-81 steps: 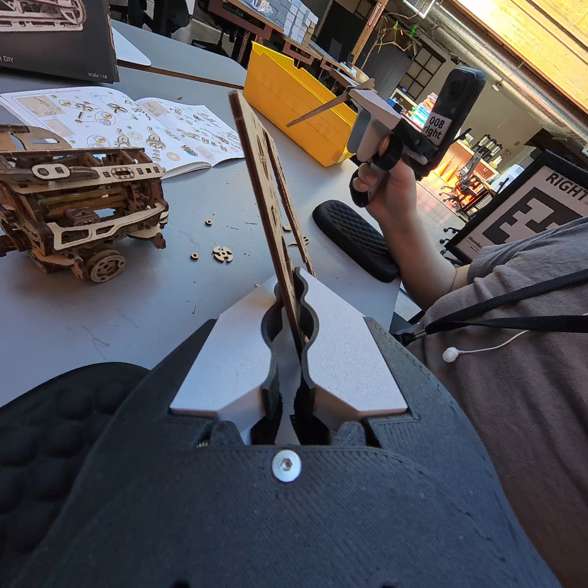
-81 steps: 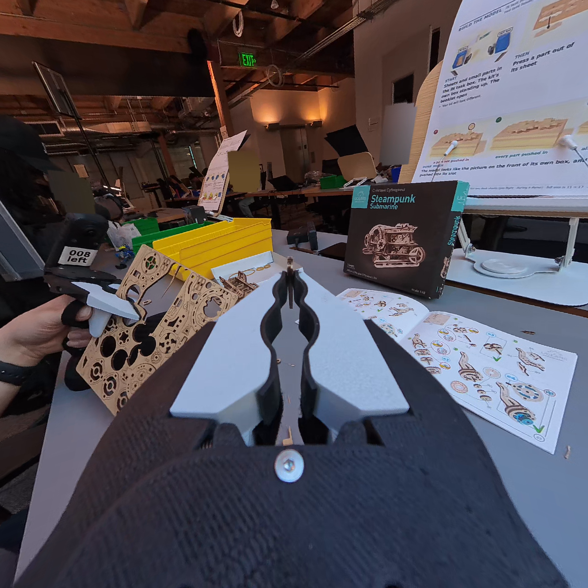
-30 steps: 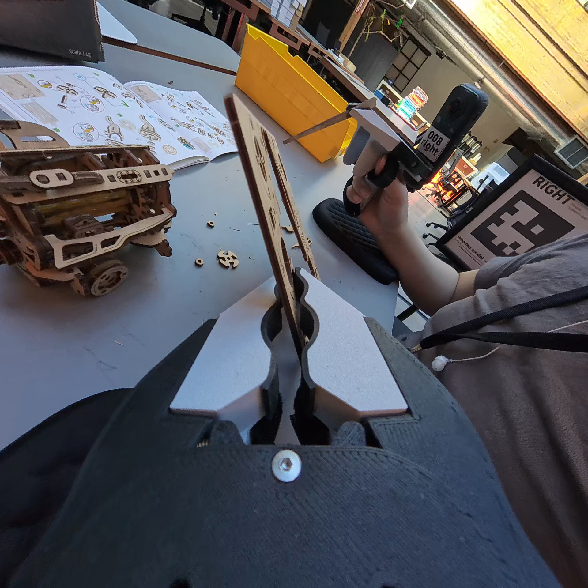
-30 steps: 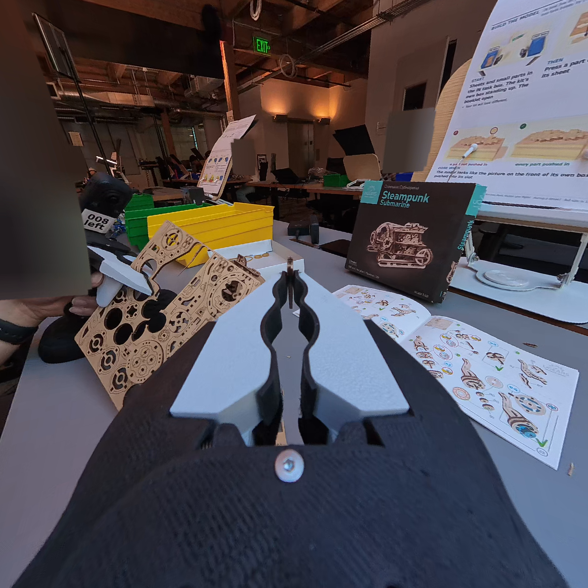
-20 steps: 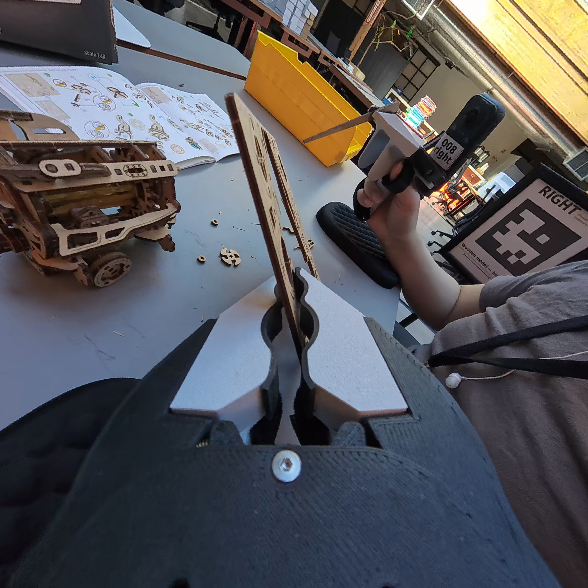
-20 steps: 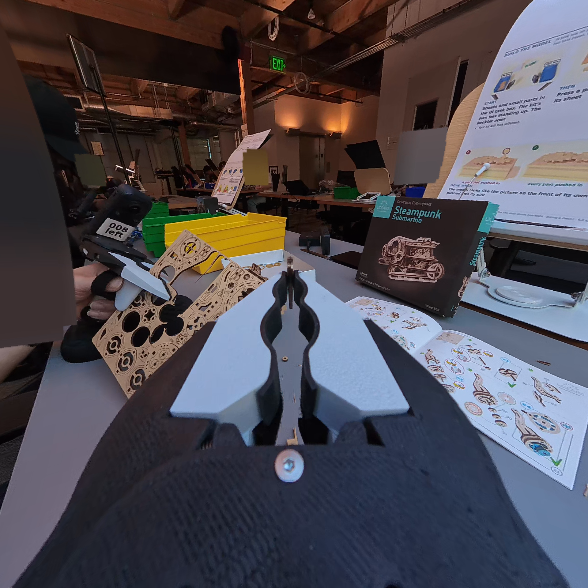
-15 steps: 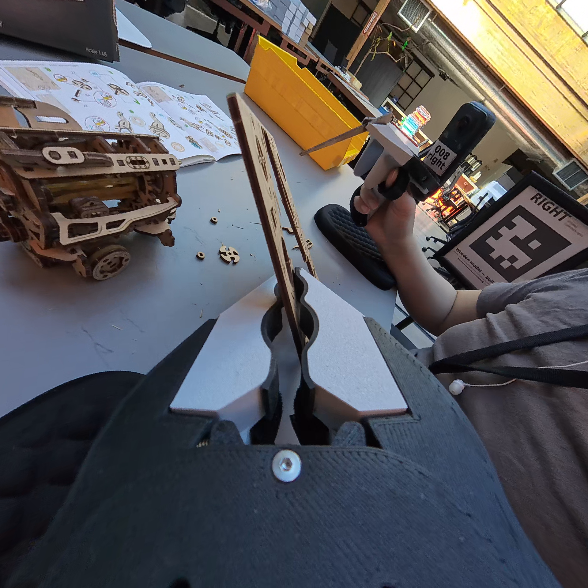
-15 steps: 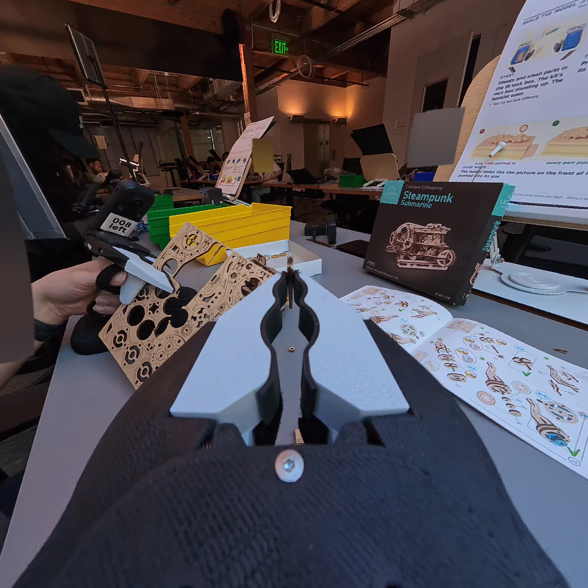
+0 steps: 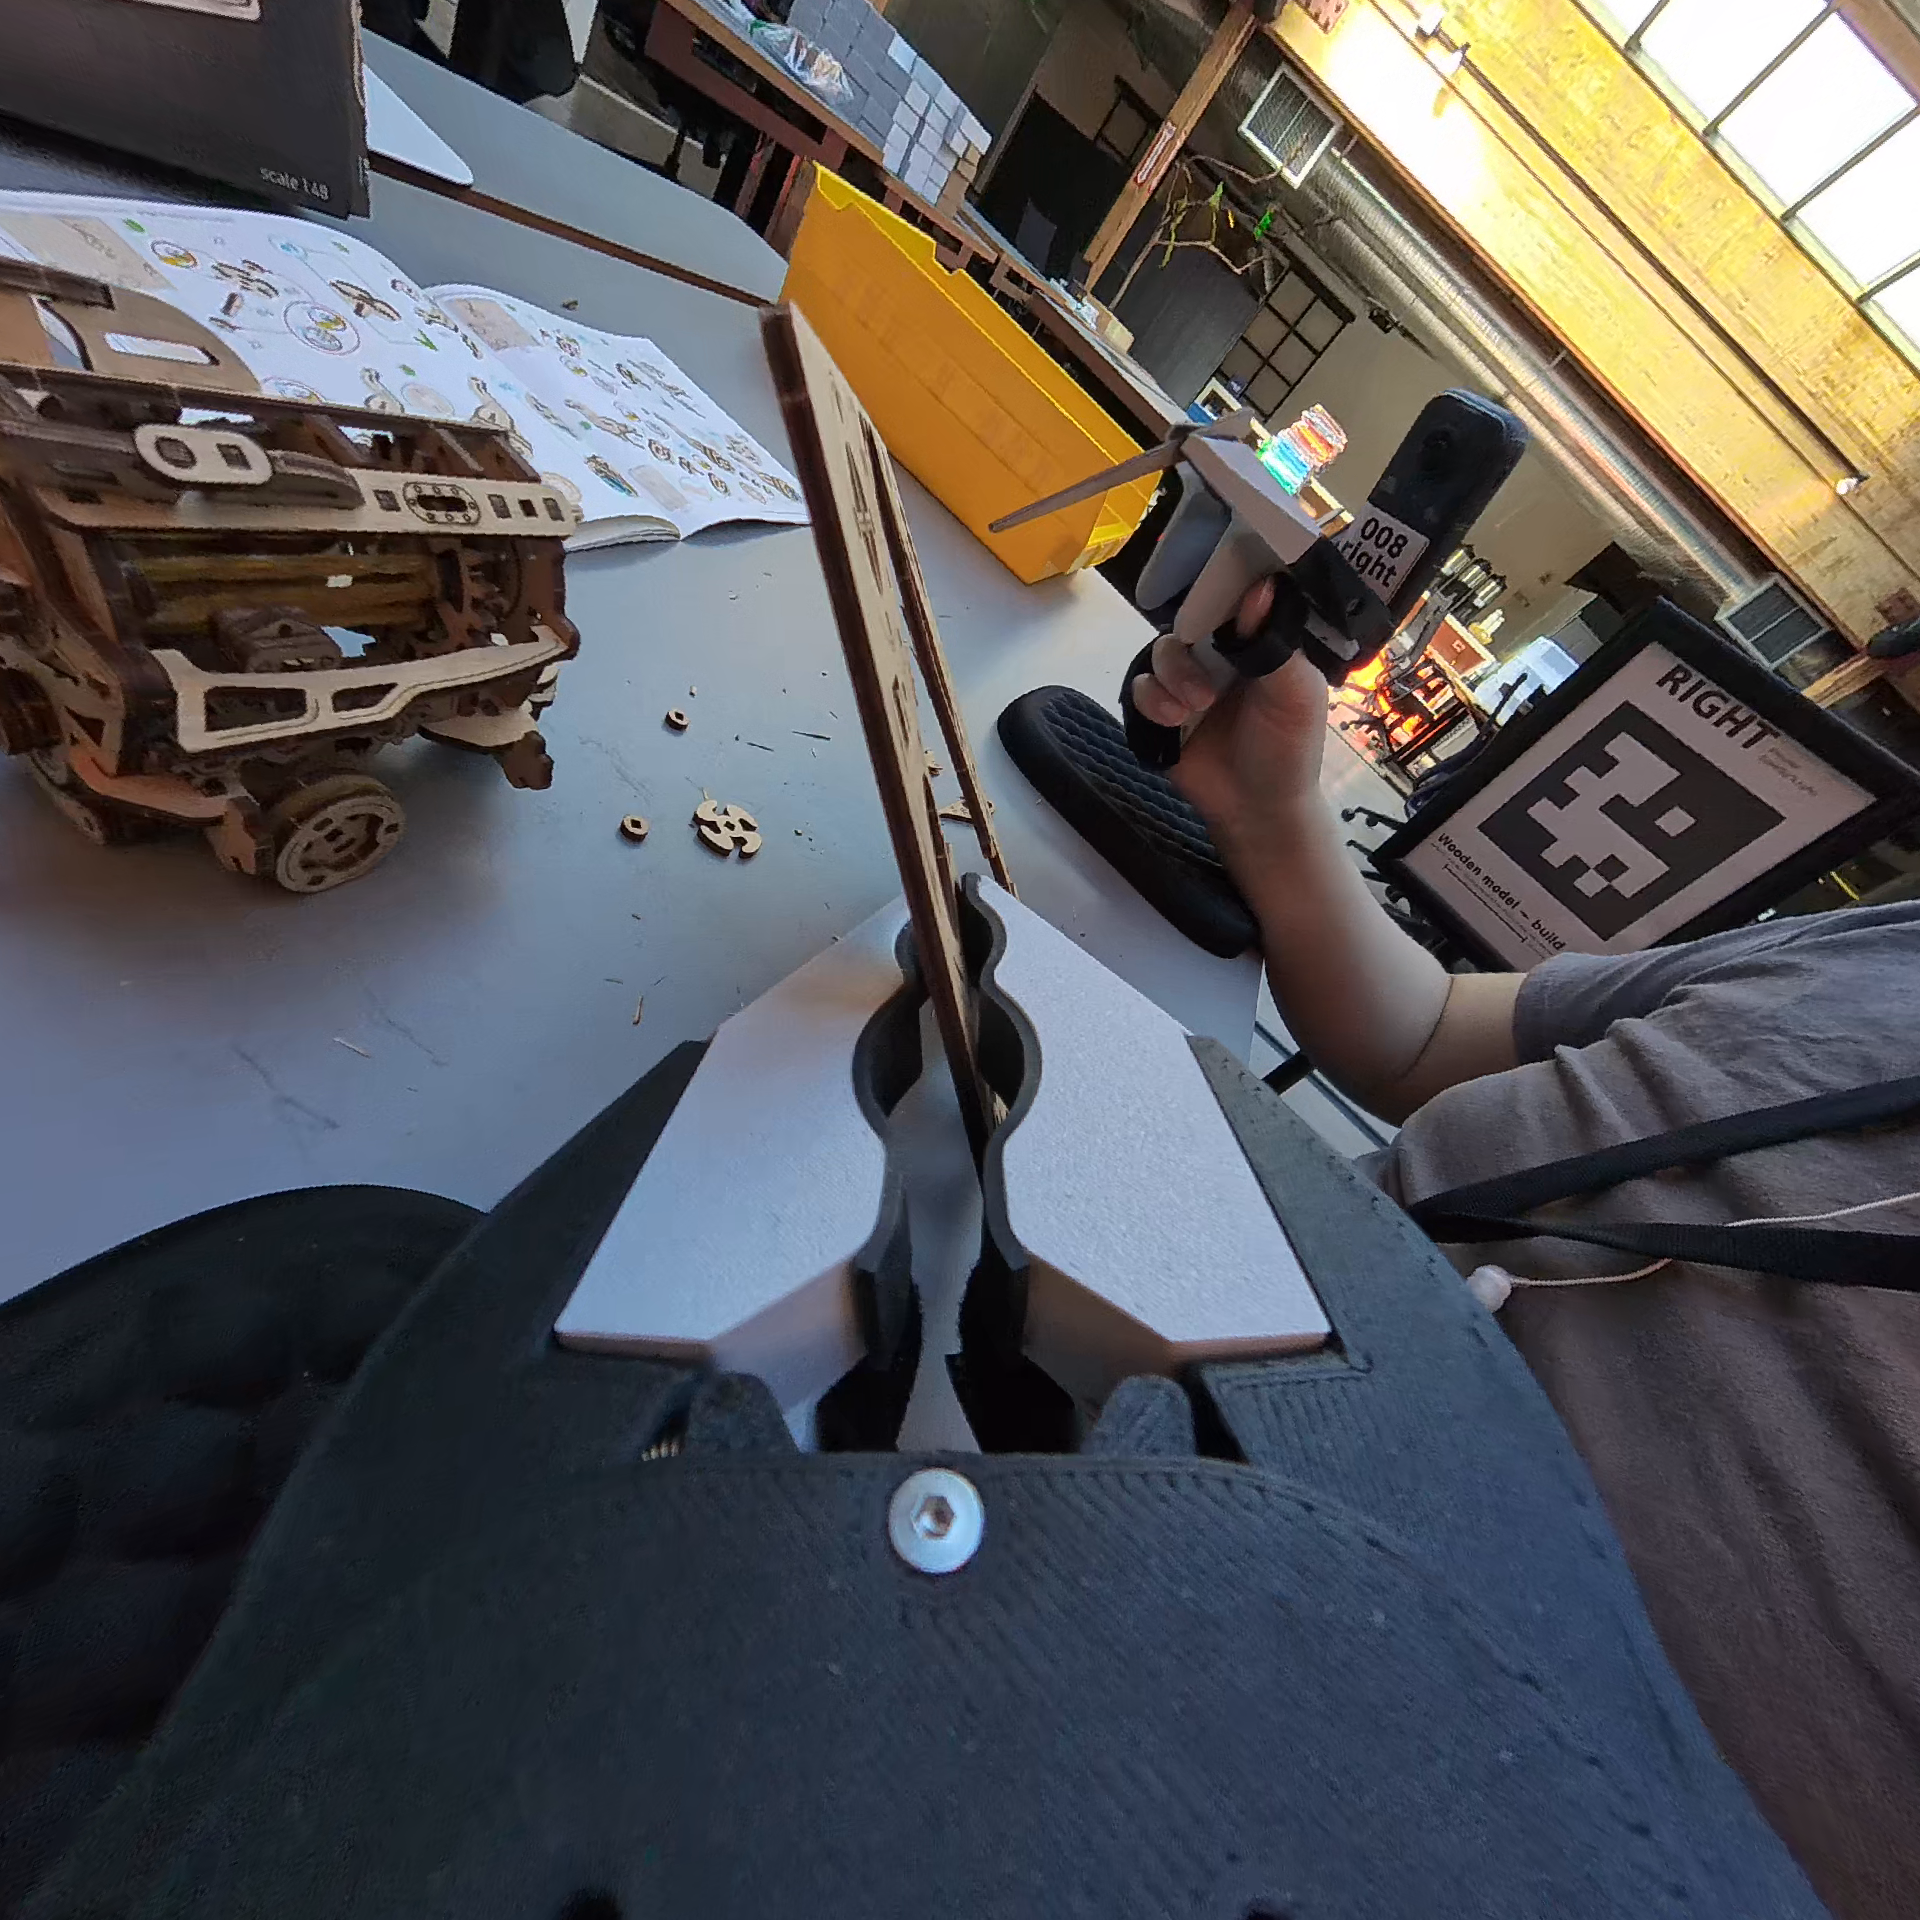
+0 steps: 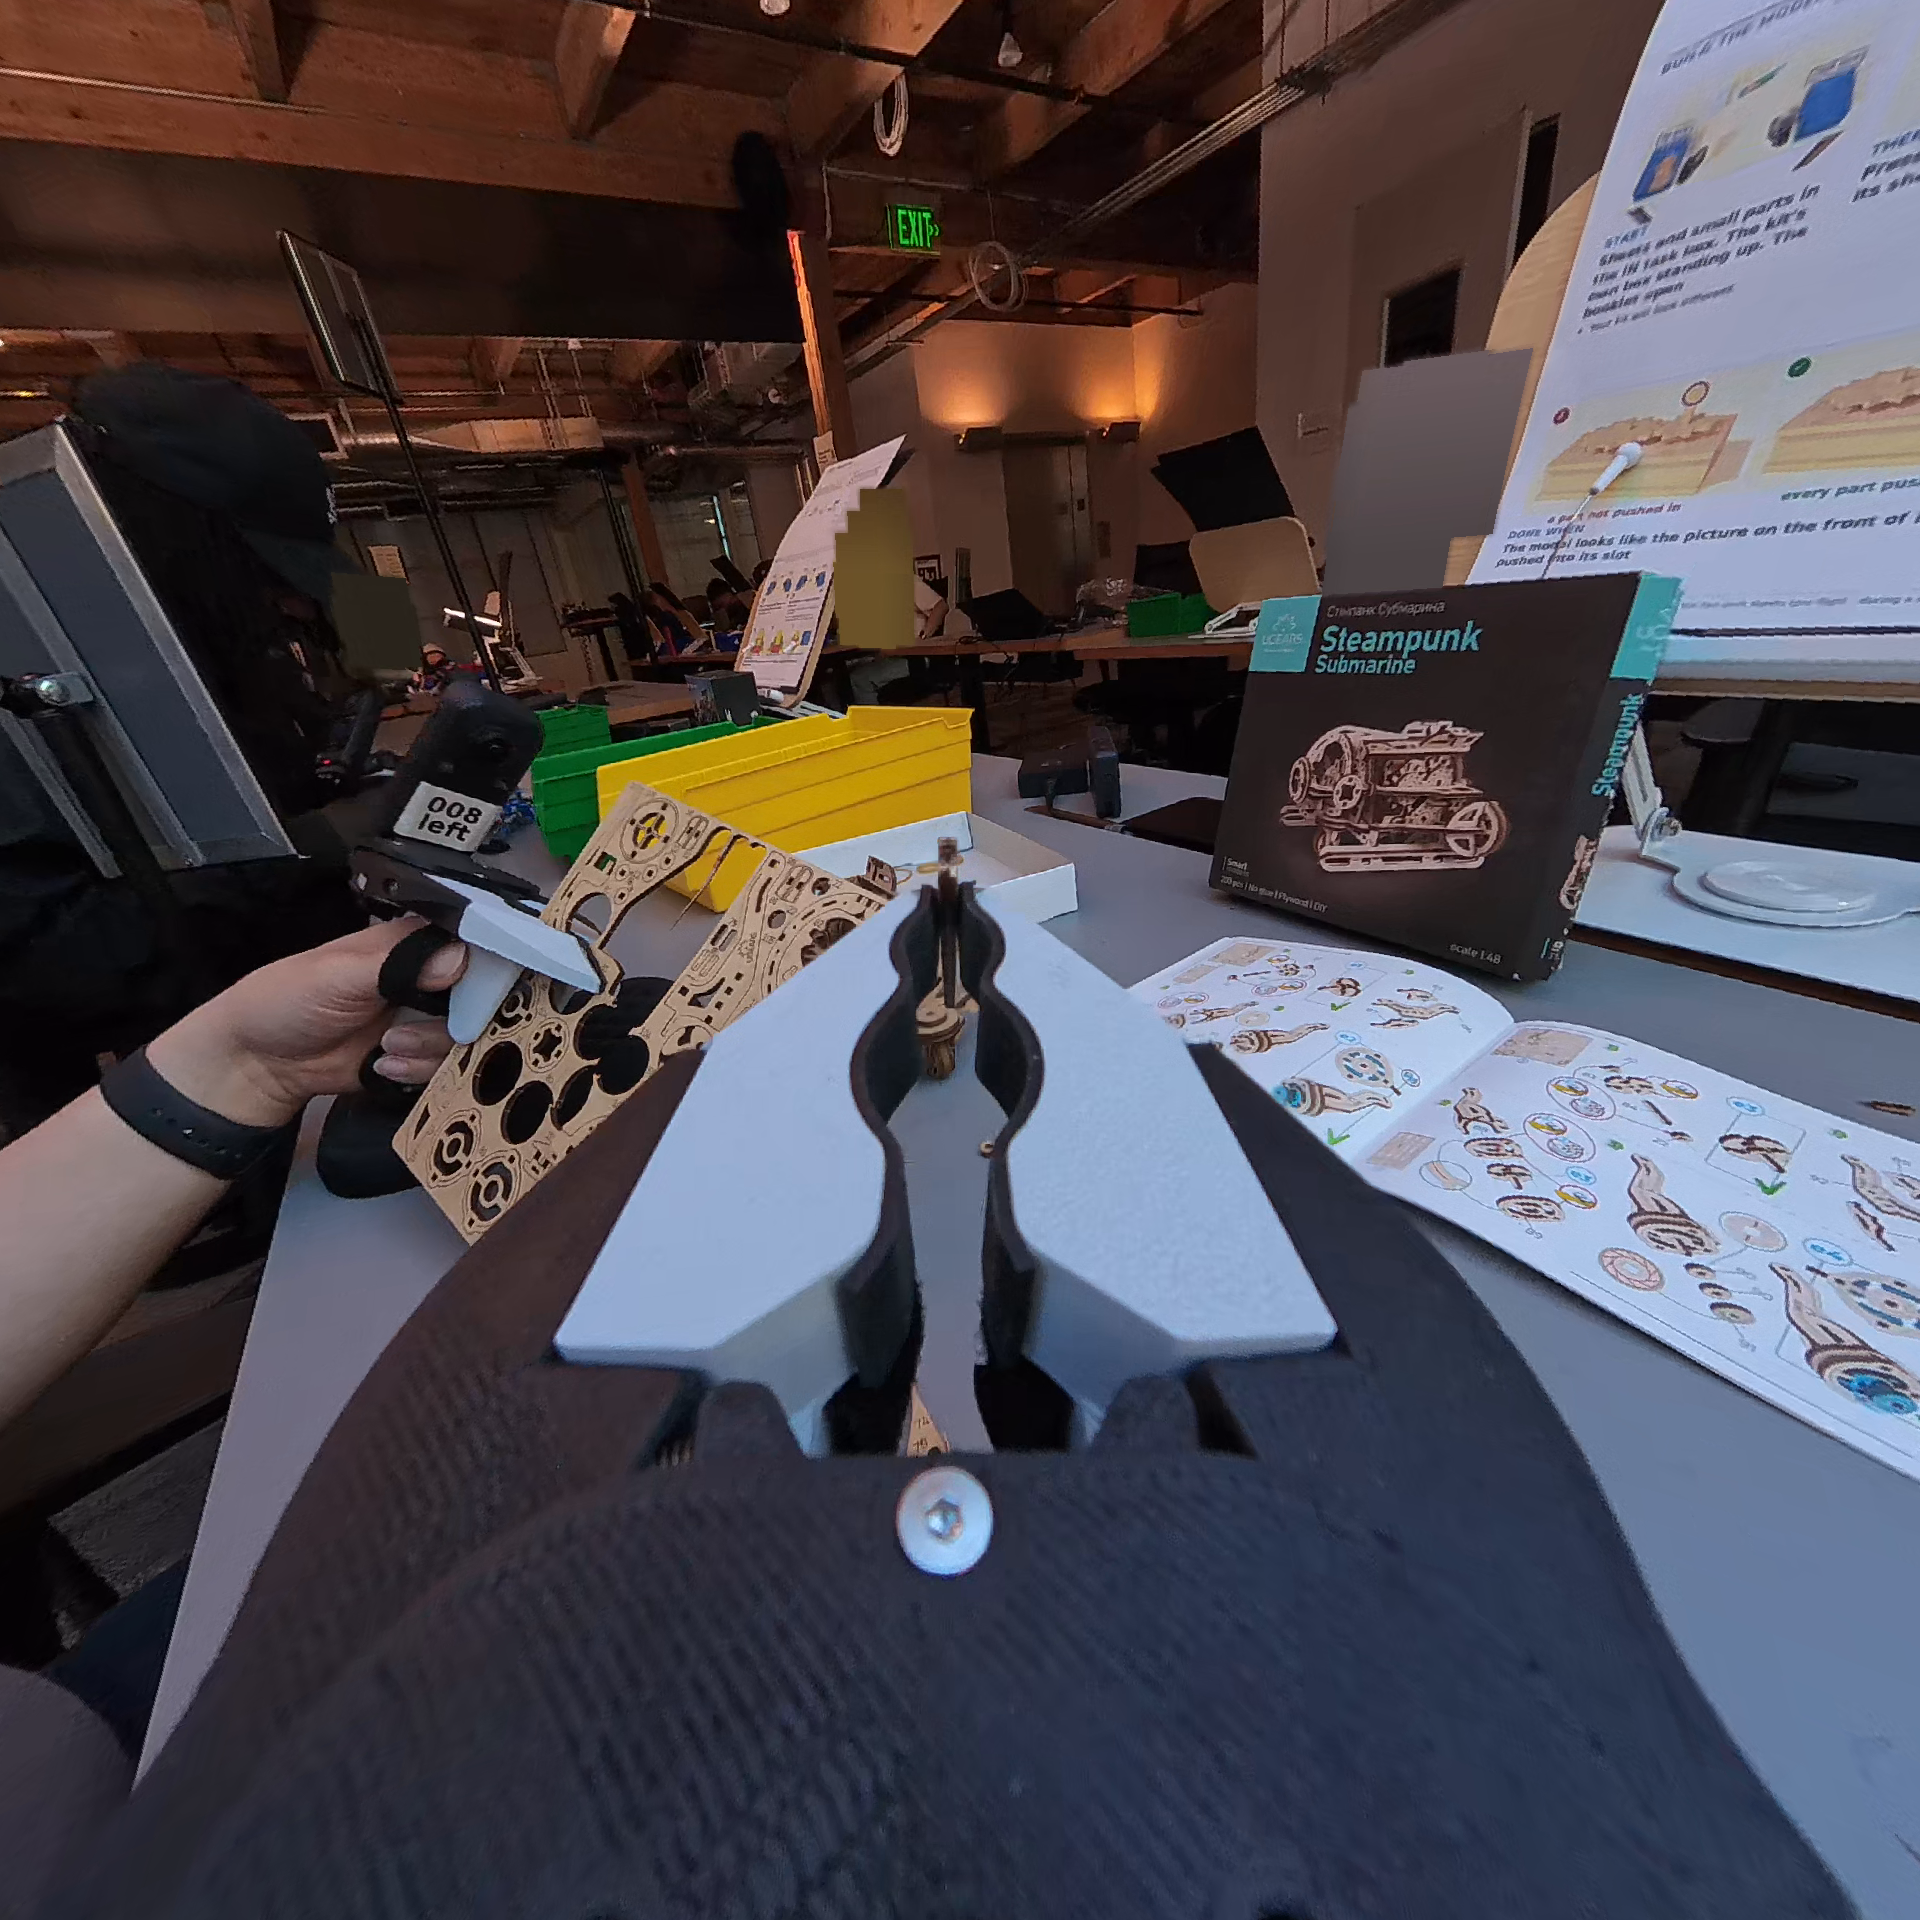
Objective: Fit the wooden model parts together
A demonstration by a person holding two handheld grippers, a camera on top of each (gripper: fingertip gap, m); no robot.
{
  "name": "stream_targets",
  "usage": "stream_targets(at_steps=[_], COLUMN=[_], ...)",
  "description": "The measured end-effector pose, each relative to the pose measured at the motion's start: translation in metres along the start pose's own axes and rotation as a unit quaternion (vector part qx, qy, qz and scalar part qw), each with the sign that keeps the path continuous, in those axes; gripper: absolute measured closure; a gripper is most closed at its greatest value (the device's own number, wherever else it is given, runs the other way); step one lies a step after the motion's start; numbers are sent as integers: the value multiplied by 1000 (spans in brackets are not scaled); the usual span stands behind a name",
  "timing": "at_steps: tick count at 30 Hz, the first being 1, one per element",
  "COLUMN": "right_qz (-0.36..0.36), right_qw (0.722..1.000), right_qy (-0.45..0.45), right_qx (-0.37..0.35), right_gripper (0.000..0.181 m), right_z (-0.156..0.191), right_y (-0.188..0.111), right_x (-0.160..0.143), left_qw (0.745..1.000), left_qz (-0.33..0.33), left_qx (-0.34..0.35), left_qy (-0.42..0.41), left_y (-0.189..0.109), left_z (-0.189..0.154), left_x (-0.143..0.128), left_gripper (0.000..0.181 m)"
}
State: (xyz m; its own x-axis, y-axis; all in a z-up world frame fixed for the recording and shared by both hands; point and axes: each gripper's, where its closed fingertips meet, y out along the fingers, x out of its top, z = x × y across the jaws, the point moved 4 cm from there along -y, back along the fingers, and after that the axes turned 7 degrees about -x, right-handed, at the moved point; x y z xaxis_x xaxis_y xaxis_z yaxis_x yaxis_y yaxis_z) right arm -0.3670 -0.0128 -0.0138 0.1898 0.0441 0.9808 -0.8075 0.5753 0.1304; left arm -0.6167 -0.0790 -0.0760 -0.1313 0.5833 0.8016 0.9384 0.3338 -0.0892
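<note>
My left gripper [image 9: 951, 914] is shut on a flat wooden part sheet [image 9: 862, 623], held upright and seen edge-on. In the right wrist view the same sheet [image 10: 644, 997] shows many round cut-outs, with the left gripper [image 10: 582, 961] clamped on its left edge. My right gripper [image 10: 943, 904] is shut on a thin wooden stick [image 10: 943, 883]. In the left wrist view the right gripper [image 9: 1174, 457] holds the stick [image 9: 1081, 488] pointing at the sheet, a short way from it. The partly built wooden model [image 9: 260, 644] stands on the grey table [image 9: 416, 987] at the left.
Small loose wooden parts [image 9: 727, 826] lie between model and sheet. An open booklet [image 9: 468, 364], a yellow bin [image 9: 935, 384] and a black pad [image 9: 1122, 810] are on the table. The right wrist view shows the kit box [image 10: 1423, 769], a green bin [image 10: 582, 769] and a white tray [image 10: 997, 862]. One gripper's finger ends stand about 20 cm off the other's.
The right gripper with the stick has shifted slightly beside the sheet. The left gripper keeps the sheet upright in about the same place. Both stay shut.
</note>
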Motion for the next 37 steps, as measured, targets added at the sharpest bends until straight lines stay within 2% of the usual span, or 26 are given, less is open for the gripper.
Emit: stream_targets(at_steps=[4,10,14,18,26,37], right_qz=[-42,-36,-53,-81,-26,9], right_qw=[998,977,973,971,978,983], right_qy=[-36,-167,-175,-178,-165,-153], right_qx=[-22,-129,-138,-142,-126,-106], right_gripper=[180,180,180,180,180,180], right_z=[-9,-63,-88,-100,-104,-105], right_y=[-16,-33,-33,-29,-16,-7], right_x=[20,66,78,61,19,6], left_qw=[1000,999,998,997,997,997], left_qz=[8,34,47,54,65,71], left_qx=[2,15,22,30,17,-7], left_qy=[13,40,45,40,26,10], left_y=[0,1,4,8,21,26], left_z=[-4,-10,-10,-8,-2,12], left_x=[2,10,13,16,21,24], left_gripper=[180,180,180,180,180,180])
